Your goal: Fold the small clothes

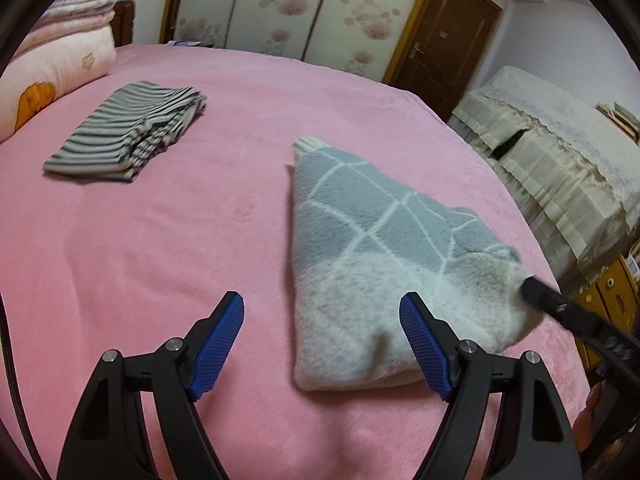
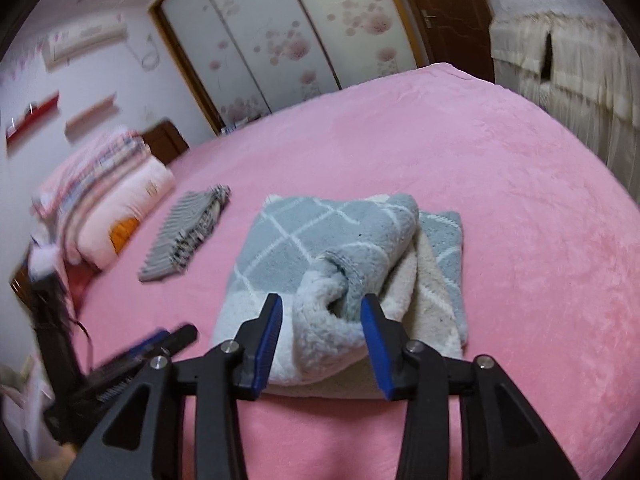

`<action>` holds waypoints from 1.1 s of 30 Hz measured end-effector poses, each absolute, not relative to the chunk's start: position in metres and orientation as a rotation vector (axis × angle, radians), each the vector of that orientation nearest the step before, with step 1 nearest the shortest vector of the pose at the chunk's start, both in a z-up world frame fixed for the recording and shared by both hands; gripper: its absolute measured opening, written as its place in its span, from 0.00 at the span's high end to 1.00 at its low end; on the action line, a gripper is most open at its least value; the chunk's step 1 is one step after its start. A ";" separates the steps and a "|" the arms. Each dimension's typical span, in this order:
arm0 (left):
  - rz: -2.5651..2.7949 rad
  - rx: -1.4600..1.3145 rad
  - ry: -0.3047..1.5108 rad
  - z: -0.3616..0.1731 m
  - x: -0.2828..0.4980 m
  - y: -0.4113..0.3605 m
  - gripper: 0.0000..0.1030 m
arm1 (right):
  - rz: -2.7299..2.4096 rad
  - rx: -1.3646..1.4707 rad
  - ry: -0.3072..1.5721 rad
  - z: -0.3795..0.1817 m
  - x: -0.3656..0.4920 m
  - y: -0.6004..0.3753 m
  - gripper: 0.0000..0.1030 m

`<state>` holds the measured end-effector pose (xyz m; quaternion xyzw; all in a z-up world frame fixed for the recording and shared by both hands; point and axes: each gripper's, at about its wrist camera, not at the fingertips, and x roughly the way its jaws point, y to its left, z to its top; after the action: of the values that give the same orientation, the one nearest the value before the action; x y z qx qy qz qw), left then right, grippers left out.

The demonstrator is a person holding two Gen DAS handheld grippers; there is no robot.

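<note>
On the pink bed cover (image 1: 180,240) lies a fleecy garment in grey with a white lattice pattern (image 1: 376,248), folded over on itself. In the right wrist view its top layer rolls back toward the near edge, showing the pale fluffy lining, and a flatter layer sticks out on the right.

The left gripper (image 1: 322,344) hovers at the near left corner of that garment with its blue-padded jaws spread wide; the right pad sits over the fabric's near edge, and nothing is held between them. The right gripper (image 2: 322,336) has its jaws part open, one on each side of the rolled fleecy fold, but whether the pads press the cloth cannot be told.

Far left, well apart, rests a folded grey-and-white striped garment (image 1: 128,136). Beyond it, stacked quilts (image 1: 60,52) stand against the headboard. Sliding wardrobe doors with pink flower prints (image 1: 288,4) fill the far wall. No readable writing shows anywhere.
</note>
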<state>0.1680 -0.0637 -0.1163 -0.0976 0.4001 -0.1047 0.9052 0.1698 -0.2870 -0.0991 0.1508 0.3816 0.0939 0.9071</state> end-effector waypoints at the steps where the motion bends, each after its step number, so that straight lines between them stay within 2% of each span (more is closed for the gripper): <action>1: -0.225 -0.183 0.831 -0.115 0.171 -0.071 0.23 | 0.199 0.309 0.804 -0.103 0.172 -0.288 0.87; 9: -0.264 -0.110 0.843 -0.124 0.184 -0.104 0.23 | 0.085 0.337 0.758 -0.109 0.138 -0.325 0.91; 12: -0.279 -0.075 0.873 -0.138 0.186 -0.114 0.22 | 0.043 0.353 0.819 -0.138 0.131 -0.335 0.91; 16: -0.285 -0.030 0.895 -0.160 0.186 -0.122 0.14 | 0.030 0.436 0.878 -0.180 0.131 -0.347 0.91; 20: -0.287 -0.034 0.892 -0.163 0.186 -0.121 0.13 | 0.034 0.449 0.880 -0.187 0.135 -0.344 0.90; 23: -0.293 -0.046 0.896 -0.161 0.188 -0.118 0.13 | 0.057 0.412 0.888 -0.175 0.135 -0.340 0.86; 25: -0.307 -0.049 0.898 -0.157 0.187 -0.116 0.13 | 0.060 0.404 0.884 -0.162 0.134 -0.341 0.69; 26: -0.315 -0.046 0.899 -0.154 0.186 -0.116 0.13 | 0.063 0.406 0.868 -0.154 0.134 -0.342 0.66; 33: -0.387 -0.063 0.865 -0.124 0.188 -0.106 0.13 | 0.101 0.409 0.816 -0.121 0.166 -0.349 0.64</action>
<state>0.1882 -0.1062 -0.1238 -0.0302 0.4164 -0.1861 0.8894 0.1661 -0.3488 -0.1211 0.1972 0.3938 0.0489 0.8965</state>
